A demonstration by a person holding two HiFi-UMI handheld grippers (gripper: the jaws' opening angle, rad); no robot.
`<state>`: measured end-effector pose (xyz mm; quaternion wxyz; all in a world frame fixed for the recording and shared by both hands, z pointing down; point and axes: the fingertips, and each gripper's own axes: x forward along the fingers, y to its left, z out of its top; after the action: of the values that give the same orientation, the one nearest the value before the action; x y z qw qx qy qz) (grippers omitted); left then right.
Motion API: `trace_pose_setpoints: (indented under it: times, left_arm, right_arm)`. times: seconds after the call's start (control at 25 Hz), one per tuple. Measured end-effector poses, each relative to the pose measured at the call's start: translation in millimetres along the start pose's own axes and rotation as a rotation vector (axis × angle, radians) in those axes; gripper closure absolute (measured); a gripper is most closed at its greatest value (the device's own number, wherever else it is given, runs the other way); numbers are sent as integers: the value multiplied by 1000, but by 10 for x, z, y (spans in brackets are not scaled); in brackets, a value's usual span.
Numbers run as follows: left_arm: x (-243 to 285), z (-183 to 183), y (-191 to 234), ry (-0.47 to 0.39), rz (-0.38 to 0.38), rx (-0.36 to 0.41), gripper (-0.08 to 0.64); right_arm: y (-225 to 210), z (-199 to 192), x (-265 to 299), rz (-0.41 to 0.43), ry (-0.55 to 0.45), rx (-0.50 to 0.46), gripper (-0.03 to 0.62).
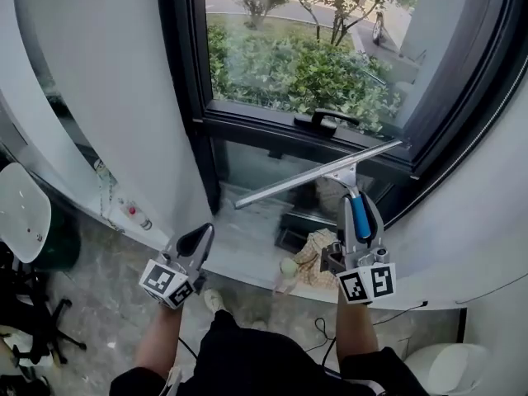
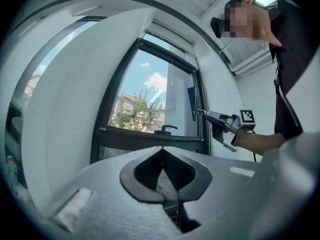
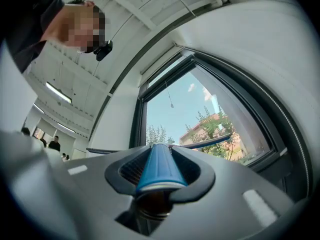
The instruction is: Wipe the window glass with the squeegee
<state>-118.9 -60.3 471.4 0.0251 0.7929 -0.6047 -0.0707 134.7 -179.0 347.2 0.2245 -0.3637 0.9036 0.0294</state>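
The right tongs are clamped on the blue grip of the squeegee, which sits snugly between the two jaws in the right gripper view. The squeegee's long metal blade lies just below the window handle. It slants, with the end to the right of the handle higher and the end to the left lower. From the head view the blade crosses in front of the lower pane under the dark window frame. Whether its edge touches the glass cannot be told.

The left tongs are closed on nothing, their tips meeting in the left gripper view. They hang well below and to the left of the window handle, apart from the squeegee and out in front of the white wall.

Above the window handle, the window glass shows green bushes and trees outside. Below the handle, under the blade, a checkered cloth lies on the ledge with a small pale ball just beside it. Far to the left of the handle, a small bottle lies by the wall's foot.
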Motion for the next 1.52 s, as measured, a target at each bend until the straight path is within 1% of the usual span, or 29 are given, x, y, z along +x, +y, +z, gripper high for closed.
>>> trace_pose_setpoints:
  times: [0.12,0.2,0.36,0.72,0.84,1.0,1.08,1.16,1.32,1.52]
  left_arm:
    - [-265,-211,14,23,33,-7,558]
    - [-421,-278,35,26,60,-14,558]
    - [-661,-194,76,20,87,-13,558]
    - [-1005,12,173,-11,49,-7,558]
    - [-1080,83,213,-16,37,-25,558]
    - [-1164,196,274,-32,15,-16,558]
    - [-1211,215,324,-35,15,-20,558]
    - [-1255,243,370,-34,22,-43,558]
    - [-1333,231,412,-41,25,-64,558]
    - [-1385,187,448,-46,32,-82,558]
  right_arm:
    - [78,-183,-216,39,64,13,460]
    - [161,-252,-353,53,99,18,460]
    - [333,-218,-498,63,106,4,460]
    - [854,-178,-545,110,99,-25,460]
    - [1029,-193,-525,122,99,-30,460]
    - [1241,-205,-501,125,91,-39,460]
    - [1301,-212,-495,122,91,-36,460]
    - [1333,-215,-490,121,90,-27,460]
    - [1346,-207,-538,117,86,5,460]
    - [1347,-284,-531,101,107,4,460]
